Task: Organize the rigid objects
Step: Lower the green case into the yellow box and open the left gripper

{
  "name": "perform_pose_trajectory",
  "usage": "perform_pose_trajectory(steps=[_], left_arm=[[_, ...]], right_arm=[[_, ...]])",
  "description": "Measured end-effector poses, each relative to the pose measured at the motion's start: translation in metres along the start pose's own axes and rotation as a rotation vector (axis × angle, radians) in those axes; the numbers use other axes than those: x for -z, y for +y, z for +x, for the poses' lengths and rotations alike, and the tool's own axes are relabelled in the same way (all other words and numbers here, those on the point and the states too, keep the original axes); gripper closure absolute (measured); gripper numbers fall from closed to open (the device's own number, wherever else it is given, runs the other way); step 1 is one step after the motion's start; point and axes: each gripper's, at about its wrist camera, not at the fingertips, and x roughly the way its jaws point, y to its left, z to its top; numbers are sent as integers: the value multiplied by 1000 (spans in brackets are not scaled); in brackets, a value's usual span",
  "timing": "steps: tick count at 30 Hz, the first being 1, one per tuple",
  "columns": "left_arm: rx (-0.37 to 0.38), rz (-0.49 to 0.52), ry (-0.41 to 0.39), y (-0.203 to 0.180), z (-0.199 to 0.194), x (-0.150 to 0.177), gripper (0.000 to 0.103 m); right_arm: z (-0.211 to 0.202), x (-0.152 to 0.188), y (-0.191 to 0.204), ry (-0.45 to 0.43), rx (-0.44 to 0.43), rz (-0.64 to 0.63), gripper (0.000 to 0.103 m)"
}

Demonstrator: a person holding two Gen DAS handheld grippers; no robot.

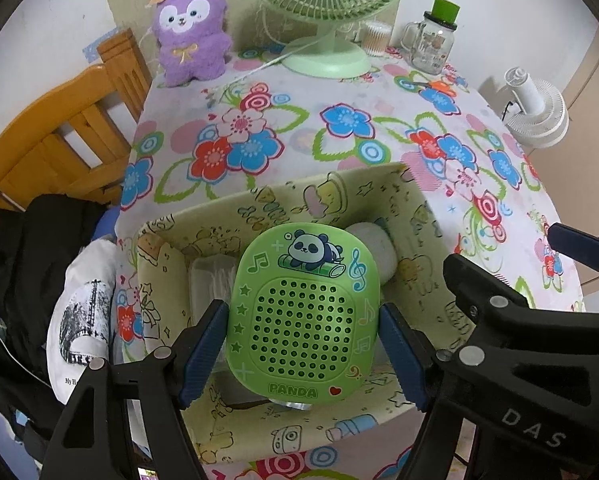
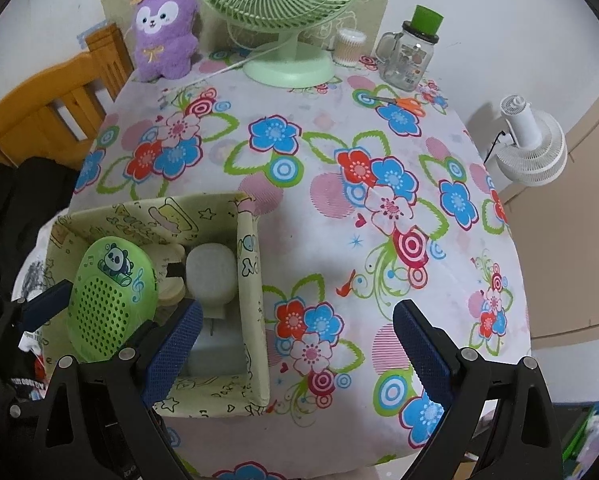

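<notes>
My left gripper (image 1: 301, 320) is shut on a green panda speaker (image 1: 303, 312), its blue pads pressing both sides. The speaker stands upright, low in the mouth of a pale green cartoon-print box (image 1: 283, 196) on the table's near left. Inside the box lie a white rounded item (image 2: 211, 276) and a clear container (image 1: 211, 280). In the right wrist view the speaker (image 2: 111, 300) and box (image 2: 251, 280) sit at the lower left. My right gripper (image 2: 297, 312) is open with nothing between its fingers, above the flowered tablecloth (image 2: 339, 200) just right of the box.
At the table's far edge stand a purple plush (image 1: 191, 32), a green fan (image 1: 323, 0), a cotton-swab tub (image 1: 375, 38) and a glass mug with a green lid (image 1: 431, 40). Orange scissors (image 2: 403, 102) lie nearby. A wooden chair (image 1: 59, 128) and dark clothes (image 1: 31, 248) are left; a white fan (image 2: 531, 148) right.
</notes>
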Motion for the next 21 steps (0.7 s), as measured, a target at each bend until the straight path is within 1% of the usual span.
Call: perform_pose_trajectory(steps=[10,17,21], left_arm=[[-2,-13,42,11,20,4,25],[-4,3,20,11,23,-1,25],[7,7,24,9,28,-5,25]], right_arm=[[15,-1,17,31,15,-47,5],[21,-5,19,36,16,-29,5],[21,-8,18,32,27,-24,5]])
